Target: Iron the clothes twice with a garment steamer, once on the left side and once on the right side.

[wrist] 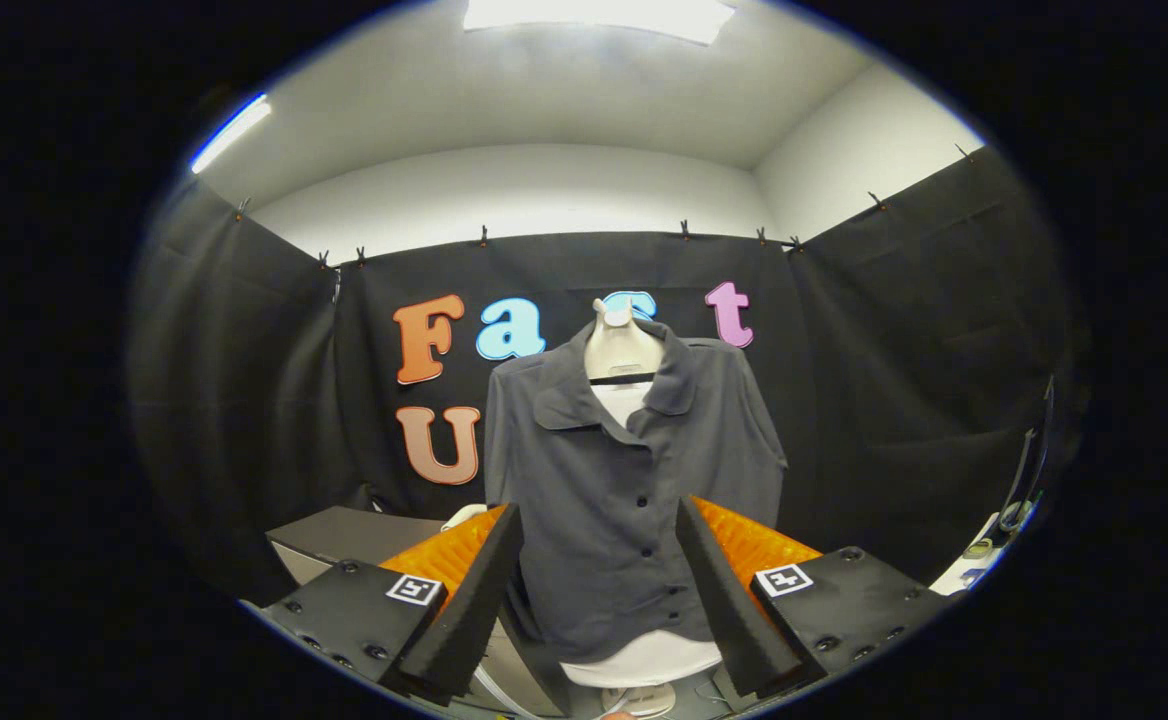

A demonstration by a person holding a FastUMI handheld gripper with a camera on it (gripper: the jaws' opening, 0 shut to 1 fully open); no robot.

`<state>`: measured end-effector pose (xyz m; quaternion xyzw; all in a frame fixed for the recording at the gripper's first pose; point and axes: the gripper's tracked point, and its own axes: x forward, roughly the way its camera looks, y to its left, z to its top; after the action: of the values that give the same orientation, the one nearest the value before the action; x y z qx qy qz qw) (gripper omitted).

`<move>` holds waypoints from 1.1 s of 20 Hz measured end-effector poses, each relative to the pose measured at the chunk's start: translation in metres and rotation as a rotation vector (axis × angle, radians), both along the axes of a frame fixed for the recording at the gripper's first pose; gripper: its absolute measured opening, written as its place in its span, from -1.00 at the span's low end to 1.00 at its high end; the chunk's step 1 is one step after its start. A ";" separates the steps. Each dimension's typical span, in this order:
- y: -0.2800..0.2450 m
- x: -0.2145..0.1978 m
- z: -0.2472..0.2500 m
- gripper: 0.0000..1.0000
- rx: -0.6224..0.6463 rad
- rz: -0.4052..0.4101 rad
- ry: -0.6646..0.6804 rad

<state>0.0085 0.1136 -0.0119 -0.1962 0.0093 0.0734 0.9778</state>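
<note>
A dark grey short-sleeved button shirt (609,500) hangs on a white mannequin torso (622,350) straight ahead of me, its collar open. My gripper (599,530) stands open, its two orange-backed black fingers (479,590) framing the shirt's lower front with nothing between them. The shirt stands some way beyond the fingertips. A small white rounded shape (464,515), perhaps part of the steamer, peeks out just behind the left finger; I cannot tell what it is.
A grey box or table top (344,535) lies low to the left of the mannequin. The mannequin's white base (644,665) sits below the shirt hem. A white surface edge with small objects (989,555) lies at the far right.
</note>
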 end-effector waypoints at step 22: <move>0.293 0.183 -0.152 0.94 -0.145 0.213 0.358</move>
<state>0.1919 0.4066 -0.1641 -0.2497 0.1671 0.2093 0.9306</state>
